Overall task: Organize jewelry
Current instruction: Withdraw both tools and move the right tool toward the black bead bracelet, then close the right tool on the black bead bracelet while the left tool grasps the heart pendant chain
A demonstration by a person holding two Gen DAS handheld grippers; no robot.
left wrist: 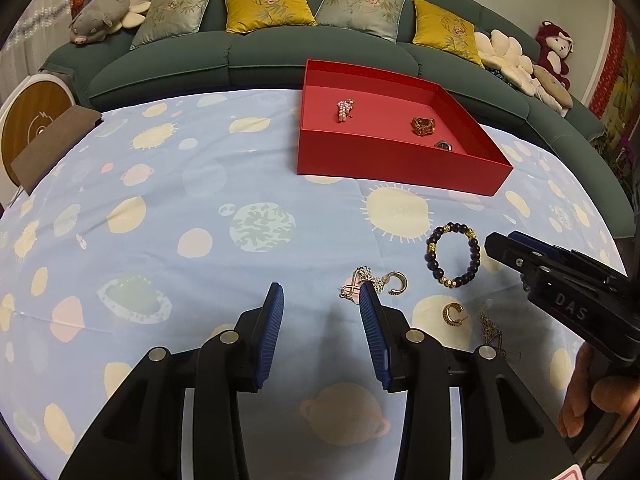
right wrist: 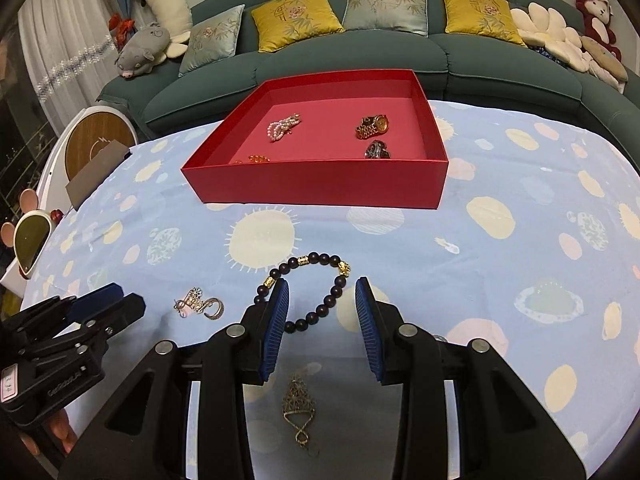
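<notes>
Right gripper (right wrist: 322,304) nearer, jaws parted, empty; beaded bracelet (right wrist: 308,292) at 12 o'clock, near side between fingertips. Left gripper (left wrist: 322,300) parted, empty.

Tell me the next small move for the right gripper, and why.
Probably ease the right gripper down and close on the dark bead bracelet. Its jaws stand open with the bracelet's near side between them, still on the cloth, and the red box already holds other jewelry.

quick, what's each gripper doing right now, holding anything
left gripper: open, holding nothing.
right gripper: open, empty, jaws over the dark bead bracelet.
</notes>
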